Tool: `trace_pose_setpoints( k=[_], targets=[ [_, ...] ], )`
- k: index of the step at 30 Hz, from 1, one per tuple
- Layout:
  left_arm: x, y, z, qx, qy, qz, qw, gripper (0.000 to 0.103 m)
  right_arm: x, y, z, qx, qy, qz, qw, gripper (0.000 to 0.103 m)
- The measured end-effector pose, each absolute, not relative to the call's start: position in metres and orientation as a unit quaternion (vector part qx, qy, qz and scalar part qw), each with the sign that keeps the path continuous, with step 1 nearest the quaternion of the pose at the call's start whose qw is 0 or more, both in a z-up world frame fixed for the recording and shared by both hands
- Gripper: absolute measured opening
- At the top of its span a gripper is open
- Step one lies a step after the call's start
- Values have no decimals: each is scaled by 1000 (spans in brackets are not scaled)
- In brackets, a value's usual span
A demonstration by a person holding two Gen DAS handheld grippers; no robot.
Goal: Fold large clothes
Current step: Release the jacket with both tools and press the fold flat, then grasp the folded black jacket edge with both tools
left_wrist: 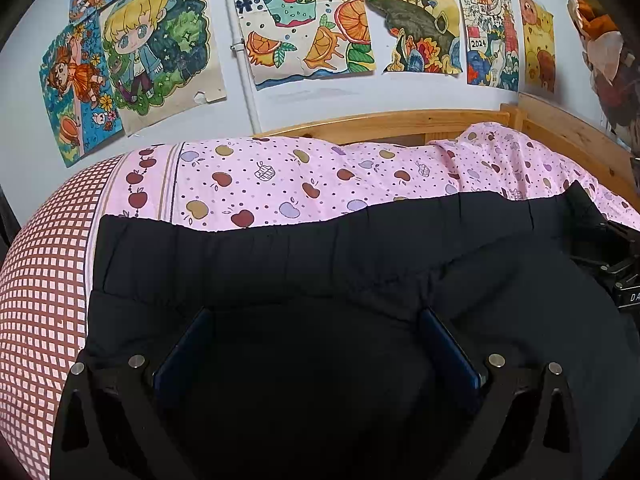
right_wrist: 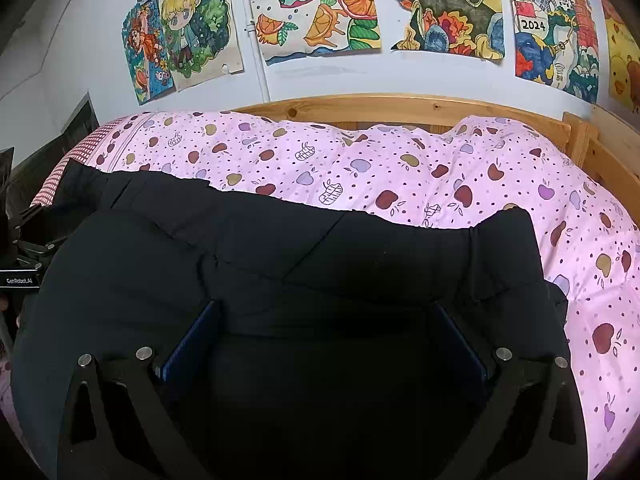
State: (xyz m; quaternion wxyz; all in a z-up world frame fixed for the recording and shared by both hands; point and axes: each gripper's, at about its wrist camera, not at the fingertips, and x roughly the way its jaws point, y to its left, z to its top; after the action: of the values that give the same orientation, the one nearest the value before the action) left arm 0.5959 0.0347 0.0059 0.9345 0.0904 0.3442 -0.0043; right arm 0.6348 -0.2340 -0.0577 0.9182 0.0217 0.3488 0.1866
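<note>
Both my claws, left (left_wrist: pixel 316 316) and right (right_wrist: pixel 326 308), gape over the trousers (left_wrist: pixel 360 248); I should pinch the near edge evenly before folding.

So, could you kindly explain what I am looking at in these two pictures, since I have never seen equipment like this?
There is no robot here: a person holds a two-fingered tool in each hand, and each carries a wide-angle camera looking forward along its fingers. One picture comes from the left tool, the other from the right tool. Both are open, fingers spread wide over a large black garment, so nothing is gripped. The garment lies on a pink apple-print bedsheet on a wooden bed. Each tool also appears at the edge of the other's picture. Children's drawings hang on the wall behind.
</note>
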Motion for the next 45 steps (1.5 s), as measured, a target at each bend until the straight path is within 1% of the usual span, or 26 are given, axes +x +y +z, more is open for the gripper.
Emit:
trace_pose_setpoints(
  k=[9,13,18,21,25,31,36,45],
  targets=[
    [587,33,7,99,332,0,938,103,621,-230,-53,1,321,161,933,102],
    [582,36,16,91,330,-4,940,103,606,-220,-38,-51,288,107,950,101],
    [561,43,37,80,290,-4,954,103,581,-211,-13,-116,241,47,962,101],
    [540,49,51,95,261,7,961,103,570,-211,-5,-127,226,49,965,101],
    [517,68,65,90,249,29,964,103,557,-214,4,-134,213,49,967,101],
    [499,102,69,85,256,75,960,103,548,-222,12,-135,193,19,972,101],
    [505,138,58,45,295,101,949,103,543,-227,13,-140,186,-2,973,101],
    [518,163,40,6,334,78,940,103,542,-238,11,-144,191,-22,971,101]
  ],
)
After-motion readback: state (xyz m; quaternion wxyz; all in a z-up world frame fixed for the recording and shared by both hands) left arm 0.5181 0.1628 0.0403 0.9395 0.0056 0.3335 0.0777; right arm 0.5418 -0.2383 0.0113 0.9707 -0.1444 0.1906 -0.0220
